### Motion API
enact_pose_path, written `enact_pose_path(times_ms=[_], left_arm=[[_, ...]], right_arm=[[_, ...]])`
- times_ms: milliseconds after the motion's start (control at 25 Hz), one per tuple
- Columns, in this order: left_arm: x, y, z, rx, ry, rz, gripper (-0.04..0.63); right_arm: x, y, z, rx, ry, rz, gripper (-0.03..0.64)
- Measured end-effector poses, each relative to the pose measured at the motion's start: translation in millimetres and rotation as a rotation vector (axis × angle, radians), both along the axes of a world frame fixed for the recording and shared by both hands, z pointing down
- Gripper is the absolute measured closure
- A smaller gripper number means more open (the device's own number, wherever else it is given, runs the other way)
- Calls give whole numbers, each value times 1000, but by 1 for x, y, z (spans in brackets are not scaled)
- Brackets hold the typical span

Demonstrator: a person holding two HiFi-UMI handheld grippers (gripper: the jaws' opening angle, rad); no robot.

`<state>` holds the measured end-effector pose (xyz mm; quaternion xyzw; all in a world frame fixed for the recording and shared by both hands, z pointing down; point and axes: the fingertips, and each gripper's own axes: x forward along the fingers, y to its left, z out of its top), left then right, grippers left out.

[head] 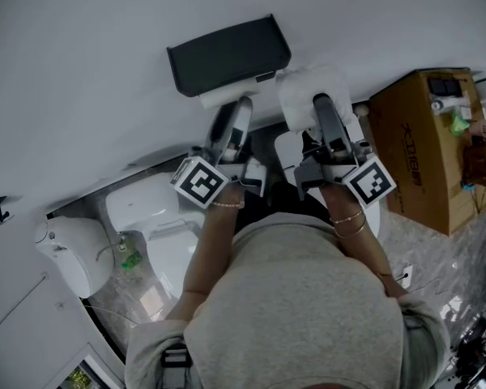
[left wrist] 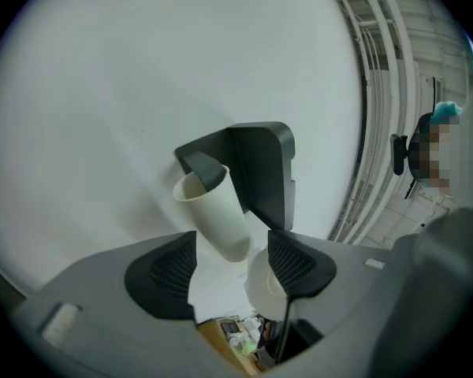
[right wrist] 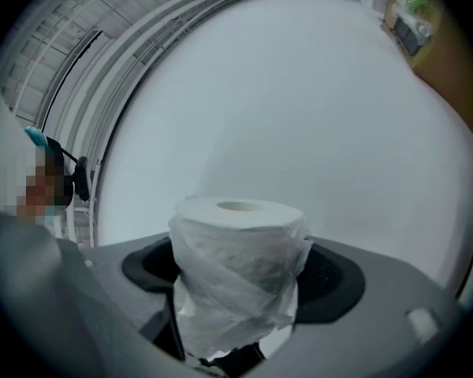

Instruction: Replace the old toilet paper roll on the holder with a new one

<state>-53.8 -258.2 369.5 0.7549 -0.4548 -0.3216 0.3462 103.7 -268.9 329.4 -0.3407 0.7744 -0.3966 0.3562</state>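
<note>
Being judged soft and crushable, the new roll is clamped at its sides by the right gripper; the left gripper is spread open.

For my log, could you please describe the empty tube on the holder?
The pale, bare cardboard tube carries no paper, and its round upper end is open. It hangs tilted on the arm of the dark grey wall-mounted holder. Its lower end sits between the left gripper's open fingers, which seem not to touch it.

Black holder, white roll, brown box
</note>
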Motion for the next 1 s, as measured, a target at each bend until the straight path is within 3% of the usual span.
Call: enact_pose_path(times_ms=[320, 440, 640, 1000], left_arm=[[-9, -11, -5, 25, -23, -40, 330], [-11, -6, -5, 23, 20, -51, 330], [-4, -31, 2, 8, -19, -48, 362], [8, -40, 4, 12, 8, 1, 371]], right_arm=[[-1, -6, 3, -2, 11, -11, 190], [-2, -1, 1, -3, 8, -10, 190], [7, -28, 15, -30, 5, -8, 190], [18, -42, 21, -47, -1, 13, 190]])
